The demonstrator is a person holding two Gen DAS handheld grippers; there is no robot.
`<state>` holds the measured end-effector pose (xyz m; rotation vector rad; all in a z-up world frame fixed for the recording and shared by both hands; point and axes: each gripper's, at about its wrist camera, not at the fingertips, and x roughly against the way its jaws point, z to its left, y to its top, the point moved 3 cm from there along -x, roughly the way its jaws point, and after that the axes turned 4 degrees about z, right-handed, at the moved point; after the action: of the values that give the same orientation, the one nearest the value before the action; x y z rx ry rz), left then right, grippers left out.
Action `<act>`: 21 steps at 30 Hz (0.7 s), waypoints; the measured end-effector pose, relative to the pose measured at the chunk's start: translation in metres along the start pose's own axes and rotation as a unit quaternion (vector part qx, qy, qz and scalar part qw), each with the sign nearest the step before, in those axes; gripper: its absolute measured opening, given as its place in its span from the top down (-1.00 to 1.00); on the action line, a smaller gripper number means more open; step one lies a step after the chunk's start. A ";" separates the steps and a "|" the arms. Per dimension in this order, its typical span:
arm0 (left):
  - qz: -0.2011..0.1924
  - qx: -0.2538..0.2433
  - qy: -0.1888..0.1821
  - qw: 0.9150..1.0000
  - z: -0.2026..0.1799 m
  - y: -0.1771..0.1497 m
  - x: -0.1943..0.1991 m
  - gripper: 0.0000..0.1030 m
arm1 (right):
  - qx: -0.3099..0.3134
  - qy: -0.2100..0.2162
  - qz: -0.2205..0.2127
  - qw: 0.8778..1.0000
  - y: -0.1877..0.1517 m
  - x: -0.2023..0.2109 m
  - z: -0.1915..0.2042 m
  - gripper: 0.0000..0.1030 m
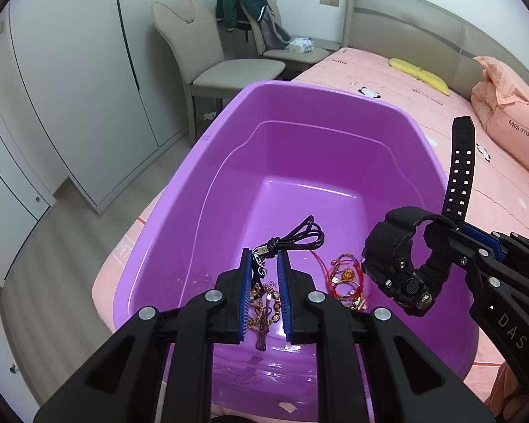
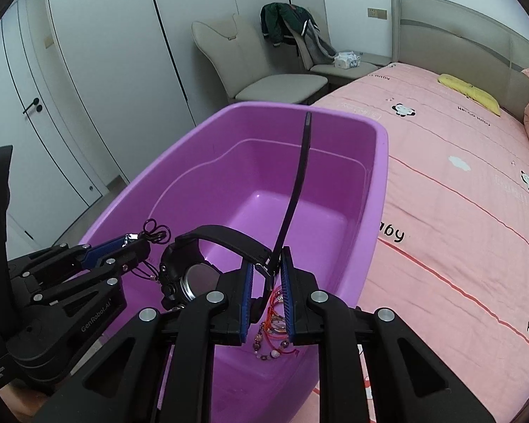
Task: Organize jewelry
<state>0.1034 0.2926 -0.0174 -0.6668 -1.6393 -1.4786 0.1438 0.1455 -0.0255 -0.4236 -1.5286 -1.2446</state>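
Centrally, a pink quilted bed (image 1: 388,105) carries a large purple plastic tub (image 1: 299,176) at its near corner. Above the tub, the right gripper (image 2: 267,264) pinches a chunky black digital watch (image 1: 398,264) by its strap. The left gripper (image 1: 264,264) pinches a thin black cord necklace (image 1: 299,238). Beaded red-and-gold bracelets (image 1: 345,282) lie on the tub floor.

– What sort of room is this?
– A bedroom in a home. There's a bed (image 1: 441,134) with a pink panda-print cover, a padded headboard (image 1: 405,31) and a pink pillow (image 1: 508,120).
– Anything else?
– White wardrobe doors (image 2: 105,70), a beige chair (image 2: 264,70), and a jacket (image 1: 243,5) slung over another.
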 end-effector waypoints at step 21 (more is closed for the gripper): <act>0.006 0.047 0.025 0.999 0.016 0.000 0.010 -0.63 | -0.005 -0.011 -0.005 1.000 0.007 0.000 -0.001 0.10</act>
<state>0.0948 0.3068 -0.0085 -0.5828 -1.6536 -1.3886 0.1496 0.1477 -0.0218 -0.4373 -1.5447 -1.2608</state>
